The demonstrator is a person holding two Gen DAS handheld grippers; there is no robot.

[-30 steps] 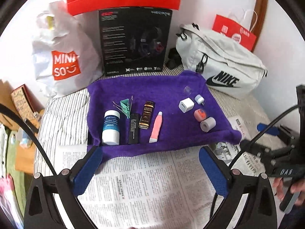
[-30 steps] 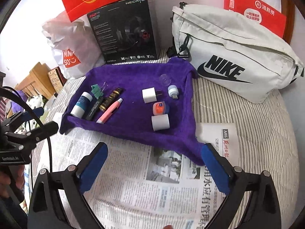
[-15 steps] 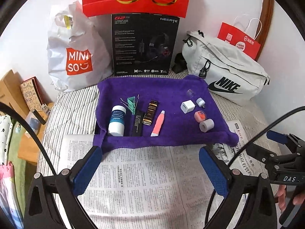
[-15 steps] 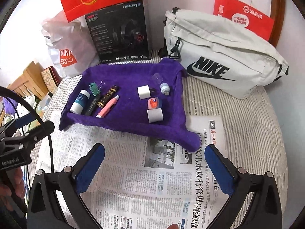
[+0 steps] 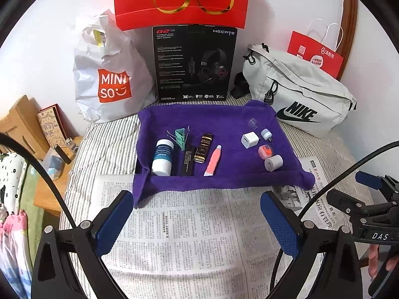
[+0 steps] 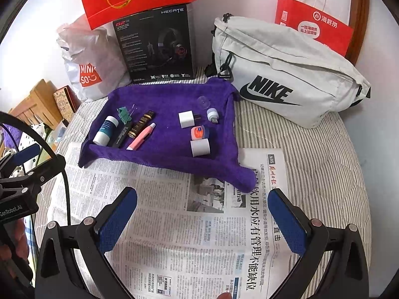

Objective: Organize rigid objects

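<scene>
A purple cloth tray (image 5: 224, 114) (image 6: 162, 97) sits on a striped bed. At its left lie a white and blue bottle (image 5: 162, 157) (image 6: 105, 130), a green clip (image 5: 180, 135), a black stick (image 5: 188, 160), a dark brown tube (image 5: 204, 147) and a pink tube (image 5: 212, 160) (image 6: 141, 136). At its right lie a white charger cube (image 5: 249, 139) (image 6: 187, 119), a small USB light (image 5: 266, 133), an orange tin (image 5: 265, 151) (image 6: 198, 132) and a white roll (image 5: 273, 162) (image 6: 200, 147). My left gripper (image 5: 197, 215) and right gripper (image 6: 202, 214) are open, empty, above newspaper in front of the tray.
Newspaper (image 5: 189, 236) covers the bed's front. Behind the tray stand a Miniso bag (image 5: 107, 74), a black headset box (image 5: 194, 64), a red gift bag (image 5: 182, 0) and a grey Nike bag (image 5: 299, 99). A wooden nightstand (image 5: 22, 124) is at left.
Both grippers have drawn back and up from the tray, so it looks smaller and farther. The objects on the tray have not moved.
</scene>
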